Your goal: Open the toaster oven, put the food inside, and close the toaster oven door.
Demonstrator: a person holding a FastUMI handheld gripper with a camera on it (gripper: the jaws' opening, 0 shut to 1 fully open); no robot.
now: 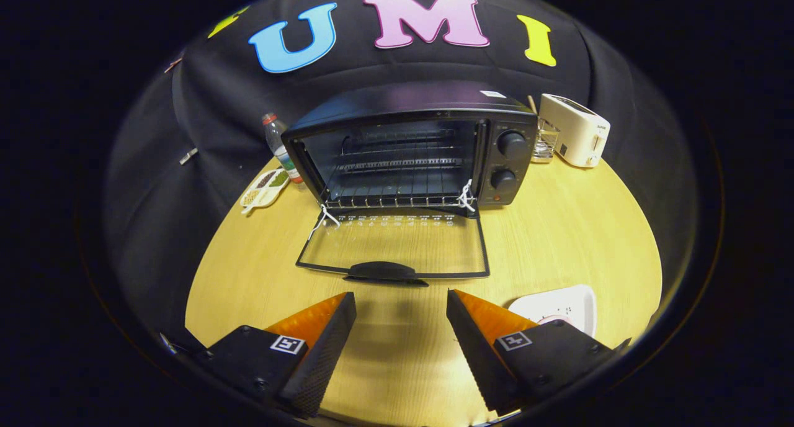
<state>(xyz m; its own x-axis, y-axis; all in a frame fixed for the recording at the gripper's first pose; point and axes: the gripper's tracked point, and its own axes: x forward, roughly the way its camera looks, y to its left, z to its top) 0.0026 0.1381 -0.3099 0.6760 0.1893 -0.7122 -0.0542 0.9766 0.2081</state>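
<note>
Beyond the empty gripper, open toaster oven

A wooden tabletop is carrying a toaster oven far centre, a toaster and glass far right, a bottle and snack tray far left, and a white plate near right.

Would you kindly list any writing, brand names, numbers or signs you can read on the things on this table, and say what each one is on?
Nothing here is readable.
White sticker on the toaster oven top: too small.
Marks around its two knobs: blurred.
Dark mark on the white toaster: too small.
Bottle label: blurred.
Square coded tags on the gripper, whose fingers are open above the table: patterns, not words.
</note>
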